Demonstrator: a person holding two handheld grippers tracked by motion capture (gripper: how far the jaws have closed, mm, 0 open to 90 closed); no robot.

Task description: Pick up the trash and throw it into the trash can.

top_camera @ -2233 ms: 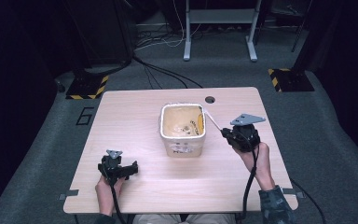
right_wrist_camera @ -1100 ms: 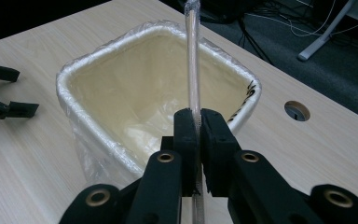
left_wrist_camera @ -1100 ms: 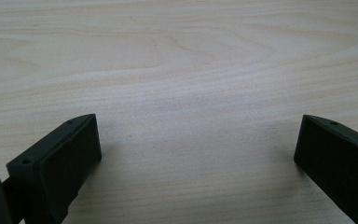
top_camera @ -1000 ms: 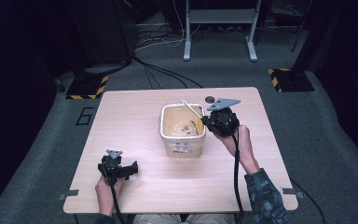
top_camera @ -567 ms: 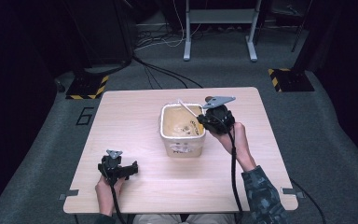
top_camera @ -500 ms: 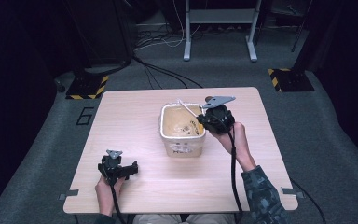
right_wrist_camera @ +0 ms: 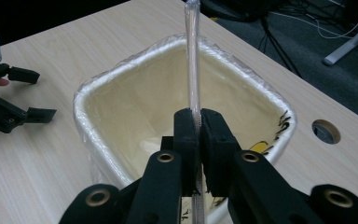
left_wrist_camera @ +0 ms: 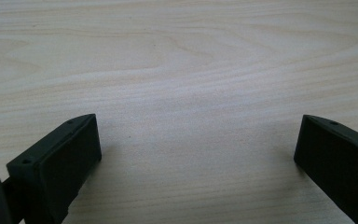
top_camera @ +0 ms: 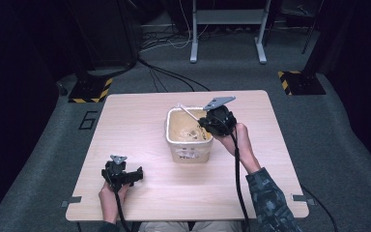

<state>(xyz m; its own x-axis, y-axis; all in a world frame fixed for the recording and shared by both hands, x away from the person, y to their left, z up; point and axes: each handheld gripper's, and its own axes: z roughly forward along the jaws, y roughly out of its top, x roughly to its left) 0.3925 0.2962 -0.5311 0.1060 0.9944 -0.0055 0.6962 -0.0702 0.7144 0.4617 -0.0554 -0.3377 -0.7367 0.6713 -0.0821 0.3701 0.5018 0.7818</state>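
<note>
A cream bin (top_camera: 188, 151) lined with a clear plastic bag stands at the middle of the wooden table (top_camera: 140, 130). My right gripper (top_camera: 203, 123) hangs over the bin's right rim, shut on a clear plastic straw (top_camera: 188, 112) that slants up and away over the bin. In the right gripper view the straw (right_wrist_camera: 192, 56) rises from between the closed jaws (right_wrist_camera: 198, 122) above the bin's rim (right_wrist_camera: 81, 100). My left gripper (top_camera: 139, 175) rests on the table near its front left, open, with bare wood (left_wrist_camera: 182, 56) between its fingers (left_wrist_camera: 56, 163).
A round hole (right_wrist_camera: 325, 131) is cut in the table beyond the bin. Past the table's far edge, cables run across the floor, with a yellow-and-black striped stand foot (top_camera: 89, 89) and a metal frame (top_camera: 227, 29). The left gripper (right_wrist_camera: 35, 93) lies left of the bin.
My right gripper has moved left from the table's right side to above the bin's right rim, carrying the straw. The left gripper has stayed where it was.
</note>
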